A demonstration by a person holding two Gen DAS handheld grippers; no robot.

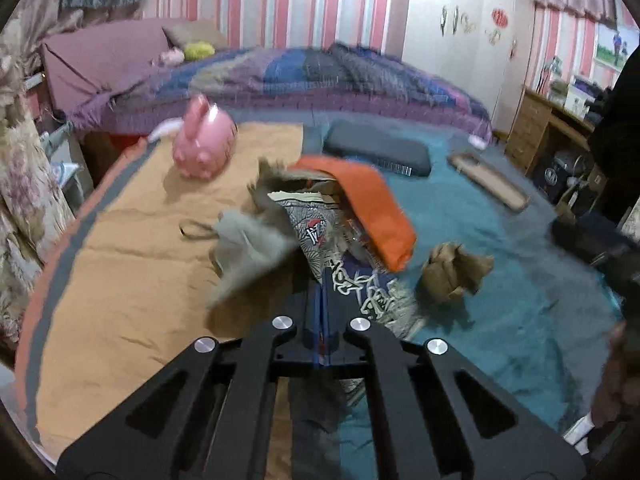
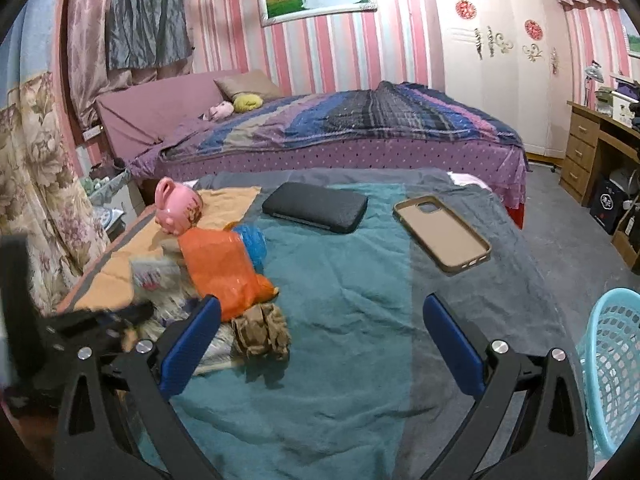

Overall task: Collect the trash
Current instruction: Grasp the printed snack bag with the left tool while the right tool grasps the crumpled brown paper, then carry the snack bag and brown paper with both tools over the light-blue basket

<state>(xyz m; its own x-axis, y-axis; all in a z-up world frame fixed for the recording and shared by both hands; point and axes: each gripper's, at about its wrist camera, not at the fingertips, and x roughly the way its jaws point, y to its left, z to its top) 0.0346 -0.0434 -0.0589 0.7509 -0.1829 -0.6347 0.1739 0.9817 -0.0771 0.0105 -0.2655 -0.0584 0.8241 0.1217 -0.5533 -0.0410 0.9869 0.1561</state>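
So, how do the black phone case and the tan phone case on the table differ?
The black phone case looks closed and solid, showing a textured dark outer face; the tan phone case lies open side up, showing its hollow inside and camera cutout. The black one sits nearer the pink rabbit, the tan one towards the blue basket. Both lie flat on the cloth, untouched by either gripper.

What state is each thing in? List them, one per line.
Left gripper: shut on printed bag.
Right gripper: open, empty, above the teal cloth.
Printed bag: pinched at its edge, crumpled.
Orange bag: lying flat on the pile.
Brown paper: crumpled, loose on the cloth.
Phone case: empty, open side up.
Black case: closed, flat.
Pink rabbit: upright.
Basket: upright; contents not visible.
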